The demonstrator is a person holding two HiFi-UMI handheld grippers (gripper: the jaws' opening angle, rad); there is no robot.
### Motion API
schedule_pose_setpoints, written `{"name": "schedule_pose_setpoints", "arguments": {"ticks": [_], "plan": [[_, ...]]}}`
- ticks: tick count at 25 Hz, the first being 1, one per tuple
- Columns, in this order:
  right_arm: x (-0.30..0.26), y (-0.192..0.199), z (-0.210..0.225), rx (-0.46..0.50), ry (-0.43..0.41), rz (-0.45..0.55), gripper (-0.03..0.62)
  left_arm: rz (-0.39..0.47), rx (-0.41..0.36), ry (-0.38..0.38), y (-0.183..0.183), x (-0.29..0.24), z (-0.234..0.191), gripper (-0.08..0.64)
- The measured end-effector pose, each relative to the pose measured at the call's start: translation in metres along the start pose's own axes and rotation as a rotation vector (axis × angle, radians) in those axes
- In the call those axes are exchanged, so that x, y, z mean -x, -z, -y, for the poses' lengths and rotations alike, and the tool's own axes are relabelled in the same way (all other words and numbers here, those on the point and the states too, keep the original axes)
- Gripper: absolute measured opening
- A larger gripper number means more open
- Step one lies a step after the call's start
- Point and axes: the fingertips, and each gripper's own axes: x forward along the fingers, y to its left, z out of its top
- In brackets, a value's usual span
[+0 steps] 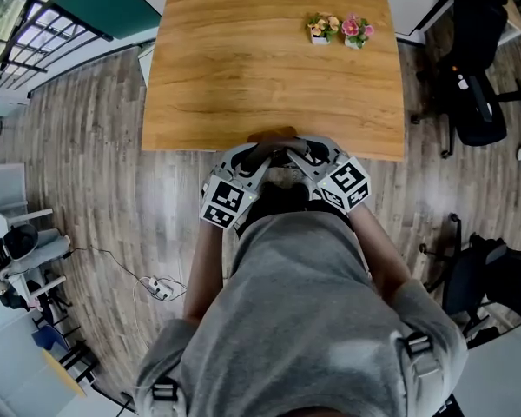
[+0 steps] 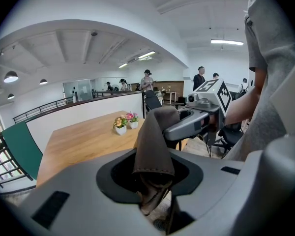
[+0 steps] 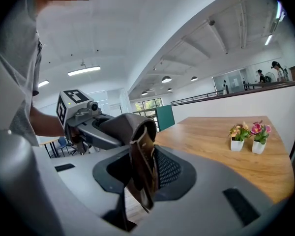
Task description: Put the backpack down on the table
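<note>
Wooden surface (image 1: 243,68) in the head view is mostly bare ahead of the fingers, with two flower pots (image 1: 340,29) out beyond the right gripper (image 1: 308,156), near the far right edge. Right beside it at the near edge is the left gripper (image 1: 256,159), a brown strap (image 1: 273,135) bridging both. The dark backpack (image 1: 282,200) hangs just below the fingers, off the surface. Left gripper view: fingers clamped on the strap, which loops over to the other gripper. Right gripper view: same deal, fingers pinching the strap, open wood ahead.
</note>
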Motion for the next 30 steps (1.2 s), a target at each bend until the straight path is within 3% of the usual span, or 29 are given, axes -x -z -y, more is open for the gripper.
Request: {"name": "schedule_pose_setpoints", "arguments": {"ticks": [30], "plan": [[-0.053, -0.048, 0.085, 0.031, 0.131, -0.003, 0.104, 0.046, -0.059, 0.097, -0.043, -0.058, -0.096, 0.127]]}}
